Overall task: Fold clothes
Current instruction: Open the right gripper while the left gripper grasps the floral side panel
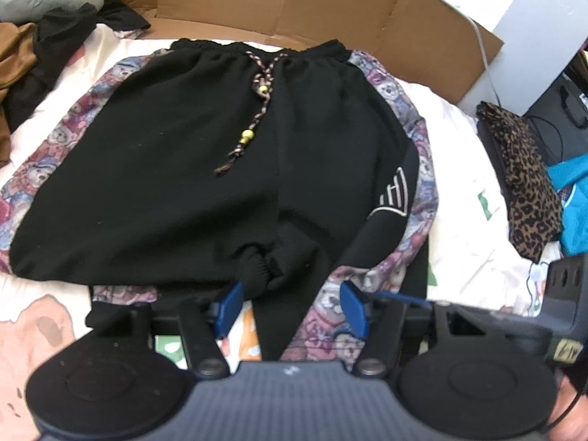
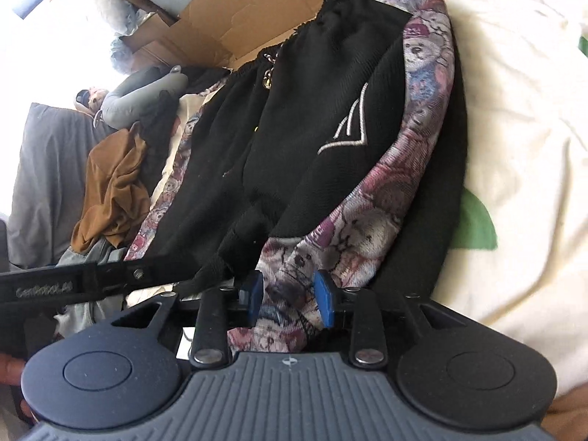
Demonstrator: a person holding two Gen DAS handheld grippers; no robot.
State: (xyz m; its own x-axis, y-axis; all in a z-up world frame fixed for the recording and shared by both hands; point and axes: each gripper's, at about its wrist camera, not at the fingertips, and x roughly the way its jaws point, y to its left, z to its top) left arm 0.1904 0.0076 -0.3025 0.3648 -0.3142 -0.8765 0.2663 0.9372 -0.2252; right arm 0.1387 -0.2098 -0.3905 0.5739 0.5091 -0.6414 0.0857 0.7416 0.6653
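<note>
Only leftward, leopard-print cloth (image 1: 529, 183), beaded drawstring (image 1: 253, 110)

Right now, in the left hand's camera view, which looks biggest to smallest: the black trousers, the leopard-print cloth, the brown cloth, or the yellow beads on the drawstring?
1. Black trousers, by far.
2. Leopard-print cloth.
3. Brown cloth, though the picture edge cuts it off, so ranks two and three are unsure.
4. Yellow beads, tiny.

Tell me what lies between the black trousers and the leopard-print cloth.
In the left wrist view, only bare cream bedsheet with a small green print separates the black trousers from the leopard-print cloth; nothing else sits on that stretch.
</note>
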